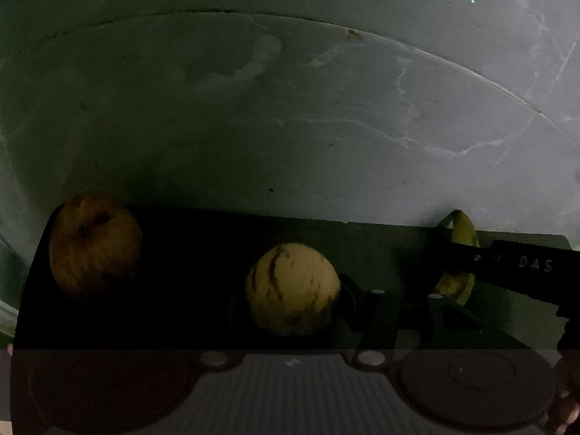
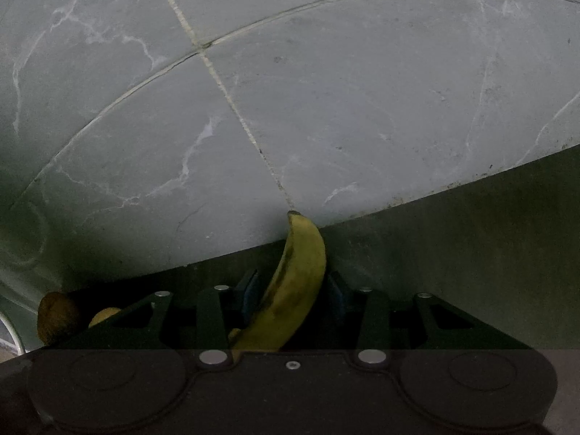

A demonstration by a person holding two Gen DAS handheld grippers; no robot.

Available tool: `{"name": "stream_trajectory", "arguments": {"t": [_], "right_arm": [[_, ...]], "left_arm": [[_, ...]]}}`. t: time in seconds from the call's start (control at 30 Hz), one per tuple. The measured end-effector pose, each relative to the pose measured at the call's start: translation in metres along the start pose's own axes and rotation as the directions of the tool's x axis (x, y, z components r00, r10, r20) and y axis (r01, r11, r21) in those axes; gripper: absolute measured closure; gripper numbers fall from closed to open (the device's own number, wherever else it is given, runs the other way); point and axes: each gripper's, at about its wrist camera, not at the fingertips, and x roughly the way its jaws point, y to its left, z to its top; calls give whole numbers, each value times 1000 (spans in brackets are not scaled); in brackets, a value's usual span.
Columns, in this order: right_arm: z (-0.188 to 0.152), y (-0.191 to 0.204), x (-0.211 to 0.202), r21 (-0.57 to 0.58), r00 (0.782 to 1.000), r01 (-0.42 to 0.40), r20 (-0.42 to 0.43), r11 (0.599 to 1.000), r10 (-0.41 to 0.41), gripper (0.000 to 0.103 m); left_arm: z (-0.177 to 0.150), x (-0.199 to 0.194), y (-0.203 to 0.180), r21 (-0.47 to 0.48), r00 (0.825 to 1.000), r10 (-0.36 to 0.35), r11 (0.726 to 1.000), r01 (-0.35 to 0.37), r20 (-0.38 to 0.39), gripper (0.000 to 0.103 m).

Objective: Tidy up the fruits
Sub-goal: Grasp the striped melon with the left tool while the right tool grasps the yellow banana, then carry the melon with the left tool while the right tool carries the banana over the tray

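A dark mat [image 1: 203, 253] lies on grey tiles and carries the fruit. In the left wrist view, a round yellow fruit with dark streaks [image 1: 291, 288] sits between the fingers of my left gripper [image 1: 291, 293], which lie right against its sides. A brownish apple [image 1: 94, 246] rests to its left, apart from it. In the right wrist view, a banana [image 2: 297, 282] lies lengthwise between the blue pads of my right gripper [image 2: 293, 291], with narrow dark gaps on both sides. Its tip pokes past the mat's edge [image 2: 453, 253]. The apple [image 2: 56, 317] shows again at far left.
Grey marbled floor tiles [image 2: 326, 108] with grout lines spread beyond the mat. A curved metal rim [image 2: 11, 330] shows at the far left edge. One finger of the right gripper [image 1: 522, 264] crosses the banana [image 1: 462, 232] at the right of the left wrist view.
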Motion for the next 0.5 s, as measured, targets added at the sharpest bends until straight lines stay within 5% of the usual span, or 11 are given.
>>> {"name": "stream_trajectory", "arguments": {"t": [0.5], "right_arm": [[-7, -5, -12, 56, 1000, -23, 19, 998, 22, 67]], "left_arm": [[3, 2, -1, -21, 1000, 15, 1000, -15, 1, 46]]}}
